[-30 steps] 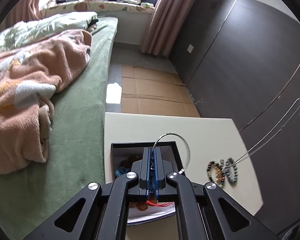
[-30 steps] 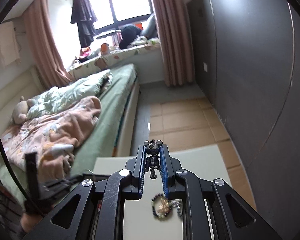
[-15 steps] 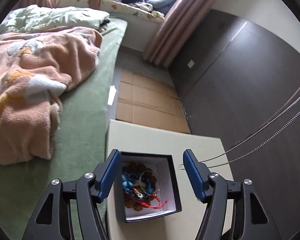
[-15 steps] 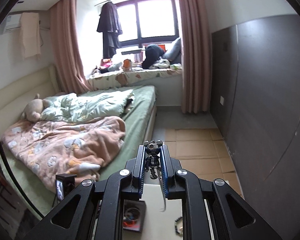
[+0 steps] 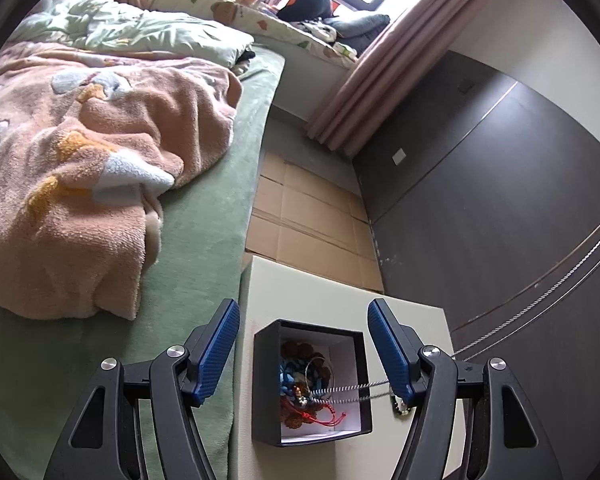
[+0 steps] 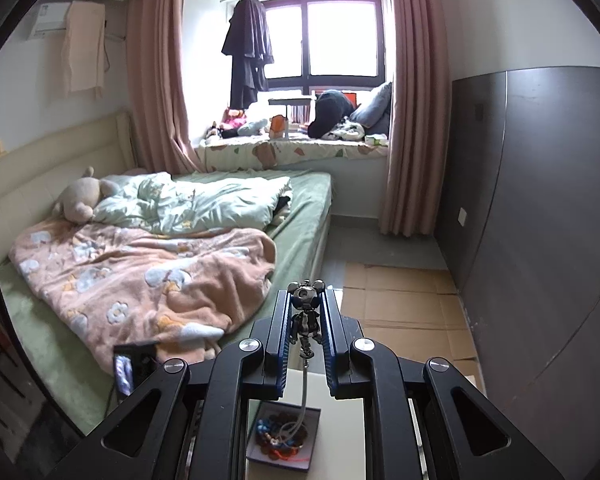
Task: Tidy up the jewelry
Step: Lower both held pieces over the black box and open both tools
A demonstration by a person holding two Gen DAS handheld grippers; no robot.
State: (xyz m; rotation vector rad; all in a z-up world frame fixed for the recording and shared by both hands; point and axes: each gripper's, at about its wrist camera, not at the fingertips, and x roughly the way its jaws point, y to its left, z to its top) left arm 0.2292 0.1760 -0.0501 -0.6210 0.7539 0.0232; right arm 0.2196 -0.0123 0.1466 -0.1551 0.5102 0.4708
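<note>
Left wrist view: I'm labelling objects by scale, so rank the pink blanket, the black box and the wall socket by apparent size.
1. pink blanket
2. black box
3. wall socket
The box lies nearer the camera, so true sizes stay unsure.

No text, label, brand, number or sign can be read in either view. The small lit screen (image 6: 125, 373) at about eight o'clock in the right wrist view is too blurred to make out anything on it, and the items on the window ledge (image 6: 296, 148) at twelve o'clock are too small to show any lettering.
</note>
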